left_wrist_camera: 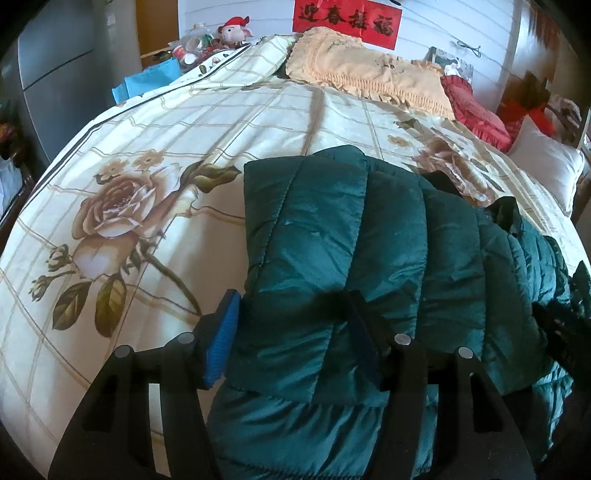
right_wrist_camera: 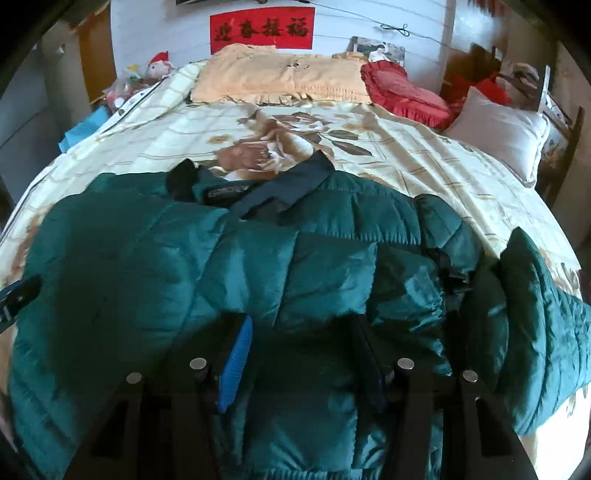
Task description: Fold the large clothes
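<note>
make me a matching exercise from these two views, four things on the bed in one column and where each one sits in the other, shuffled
Things
1. dark green quilted puffer jacket
2. red ruffled cushion
3. pale peach frilled pillow
4. plain white pillow

Places
A. at the head of the bed, under the red banner
B. at the bed's right edge, beyond the red one
C. spread across the near part of the floral bedspread
D. just right of the peach one

Pairs: 1-C, 2-D, 3-A, 4-B
</note>
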Available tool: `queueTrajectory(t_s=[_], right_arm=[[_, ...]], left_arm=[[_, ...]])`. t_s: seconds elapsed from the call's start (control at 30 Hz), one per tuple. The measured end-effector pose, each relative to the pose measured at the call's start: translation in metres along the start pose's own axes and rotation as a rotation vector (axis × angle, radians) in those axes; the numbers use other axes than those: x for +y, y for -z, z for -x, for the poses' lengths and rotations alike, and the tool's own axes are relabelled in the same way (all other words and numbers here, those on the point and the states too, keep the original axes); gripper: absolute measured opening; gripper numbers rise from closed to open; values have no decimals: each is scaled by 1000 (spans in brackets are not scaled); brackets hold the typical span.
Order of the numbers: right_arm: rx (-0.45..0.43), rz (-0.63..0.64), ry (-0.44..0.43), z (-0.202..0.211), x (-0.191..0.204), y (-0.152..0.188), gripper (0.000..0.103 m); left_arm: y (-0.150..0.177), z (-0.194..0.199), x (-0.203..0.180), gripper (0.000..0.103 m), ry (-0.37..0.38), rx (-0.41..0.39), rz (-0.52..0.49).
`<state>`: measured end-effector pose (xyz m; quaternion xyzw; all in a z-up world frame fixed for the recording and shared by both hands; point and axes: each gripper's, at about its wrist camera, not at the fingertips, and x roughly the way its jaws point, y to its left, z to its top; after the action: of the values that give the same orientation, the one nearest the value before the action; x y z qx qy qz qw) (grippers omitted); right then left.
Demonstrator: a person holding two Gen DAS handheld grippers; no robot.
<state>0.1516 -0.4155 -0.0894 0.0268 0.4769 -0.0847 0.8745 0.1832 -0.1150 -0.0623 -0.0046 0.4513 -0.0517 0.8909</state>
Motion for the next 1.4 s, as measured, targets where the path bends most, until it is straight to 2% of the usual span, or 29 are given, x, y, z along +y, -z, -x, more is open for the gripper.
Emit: queueTrajectory(t_s=[0.1, 0.3, 0.4, 0.5, 0.6, 0.93, 1.07, 1.4], right_arm=[[8, -12, -8, 9, -3, -3, 53], [-61, 22, -60, 61, 3, 18, 53], [-44, 24, -55, 59, 5, 30, 53], [-3, 24, 2, 35, 0, 35, 53], [12, 12, 2, 21, -5, 33, 53], [-34, -2, -25, 73, -13, 46, 55], [-40, -31, -46, 84, -18, 54, 67], [-48, -48, -62, 103, -19, 67, 67]], left_arm=[[1, 0, -2, 59, -7, -3, -7], [2, -1, -2, 59, -4, -5, -6], [2, 0, -2, 60, -9, -5, -7], [2, 0, -2, 60, -5, -7, -12], [4, 3, -5, 60, -17, -5, -27], [13, 37, -13, 60, 10, -40, -60], [18, 50, -19, 60, 29, -56, -71], [35, 73, -29, 60, 67, -67, -84]])
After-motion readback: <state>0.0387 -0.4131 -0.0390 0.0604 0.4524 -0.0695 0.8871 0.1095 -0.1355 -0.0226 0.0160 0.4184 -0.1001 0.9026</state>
